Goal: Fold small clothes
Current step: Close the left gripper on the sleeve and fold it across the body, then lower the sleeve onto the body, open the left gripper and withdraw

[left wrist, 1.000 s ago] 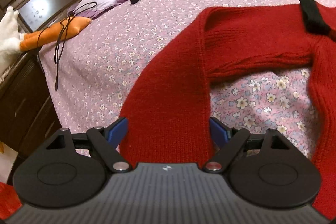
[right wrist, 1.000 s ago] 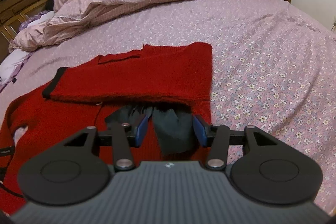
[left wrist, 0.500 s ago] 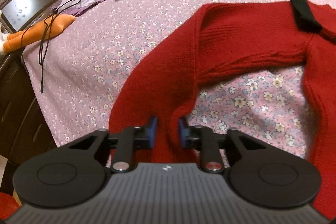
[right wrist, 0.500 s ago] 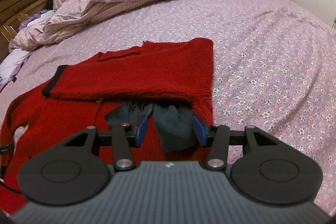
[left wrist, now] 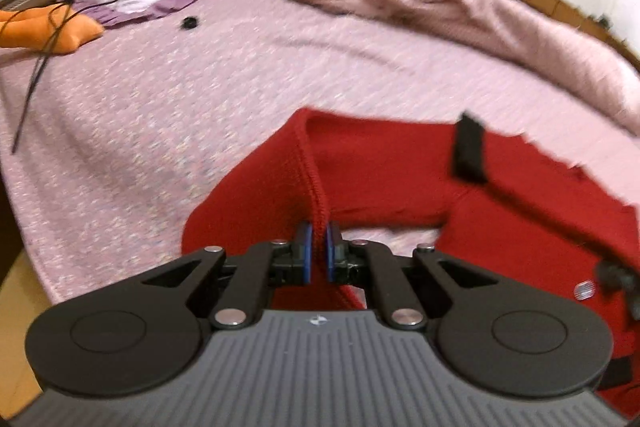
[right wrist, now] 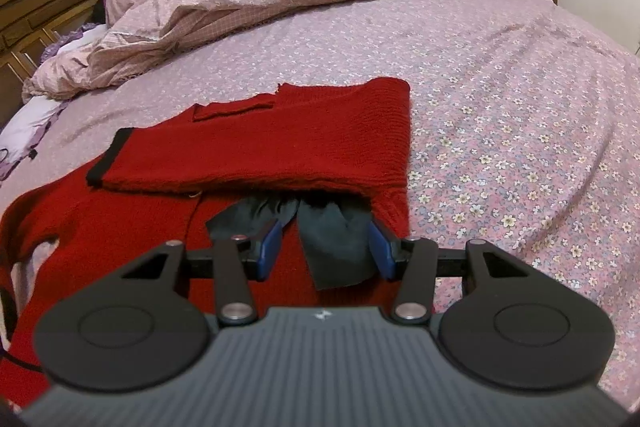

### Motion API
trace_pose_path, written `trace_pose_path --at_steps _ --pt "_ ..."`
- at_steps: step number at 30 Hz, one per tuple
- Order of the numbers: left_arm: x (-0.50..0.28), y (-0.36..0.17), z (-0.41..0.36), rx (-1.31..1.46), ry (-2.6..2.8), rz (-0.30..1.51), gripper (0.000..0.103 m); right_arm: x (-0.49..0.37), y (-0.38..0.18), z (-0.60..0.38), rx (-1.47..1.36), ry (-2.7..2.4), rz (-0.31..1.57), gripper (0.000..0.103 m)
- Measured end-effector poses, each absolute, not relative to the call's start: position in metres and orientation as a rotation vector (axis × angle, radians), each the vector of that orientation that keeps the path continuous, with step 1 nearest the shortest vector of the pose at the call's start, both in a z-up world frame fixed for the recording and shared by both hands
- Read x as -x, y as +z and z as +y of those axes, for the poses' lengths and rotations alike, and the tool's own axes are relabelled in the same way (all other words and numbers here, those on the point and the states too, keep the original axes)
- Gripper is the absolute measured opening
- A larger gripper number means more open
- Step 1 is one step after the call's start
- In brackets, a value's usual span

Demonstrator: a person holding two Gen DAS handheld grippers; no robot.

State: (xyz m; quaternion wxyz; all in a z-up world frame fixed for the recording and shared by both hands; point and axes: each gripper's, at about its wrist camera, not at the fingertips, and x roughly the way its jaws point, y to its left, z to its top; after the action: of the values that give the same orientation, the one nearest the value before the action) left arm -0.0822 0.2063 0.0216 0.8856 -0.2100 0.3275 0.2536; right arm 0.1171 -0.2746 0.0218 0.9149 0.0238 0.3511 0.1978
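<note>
Left wrist view: the left gripper [left wrist: 317,251] has its fingers [left wrist: 306,253] pinched hard together on the seam edge of the left sleeve [left wrist: 256,203] of the red sweater [left wrist: 520,211]. The knit rises in a ridge between the pads, so the sleeve appears raised off the bed [left wrist: 160,107].

Right wrist view: the right gripper [right wrist: 324,249] stands about half open over the near hem. A dark grey cloth [right wrist: 336,247] lies between its fingers [right wrist: 269,245]; the right pad is at the cloth's edge, but no clamping is evident. The sweater lies flat in the middle of the bed, right sleeve [right wrist: 240,155] already folded across the body, black cuff [right wrist: 108,159] to the left.

Handling, as judged:
- Soft, fairly thick knit; limp, light, stretches under pull.
- Not slippery; the pads should hold a doubled edge well.
- Grip at seams, cuffs or hem, where the fabric is firmest.
- Carry the sleeve low and slack to avoid dragging the body out of line.
</note>
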Motion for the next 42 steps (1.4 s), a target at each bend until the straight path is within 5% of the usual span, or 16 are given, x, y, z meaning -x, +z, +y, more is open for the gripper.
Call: trace_pose_path --at_steps 15,34,37,39,42 --pt "0.011 0.102 0.144 0.416 0.220 0.533 0.008 -0.113 0.022 -0.278 -0.061 0.415 0.702 0.050" --pt "-0.104 0.028 0.088 0.323 0.200 0.718 0.012 -0.119 0.012 -0.283 -0.083 0.413 0.729 0.051" --pt "-0.092 0.035 0.084 0.271 0.208 0.716 0.031 -0.119 0.012 -0.278 -0.080 0.431 0.732 0.051" --pt "-0.084 0.038 0.081 0.234 0.219 0.714 0.068 -0.120 0.012 -0.274 -0.071 0.447 0.732 0.051" --pt "-0.071 0.040 0.078 0.189 0.241 0.711 0.076 -0.119 0.015 -0.266 -0.052 0.471 0.723 0.051"
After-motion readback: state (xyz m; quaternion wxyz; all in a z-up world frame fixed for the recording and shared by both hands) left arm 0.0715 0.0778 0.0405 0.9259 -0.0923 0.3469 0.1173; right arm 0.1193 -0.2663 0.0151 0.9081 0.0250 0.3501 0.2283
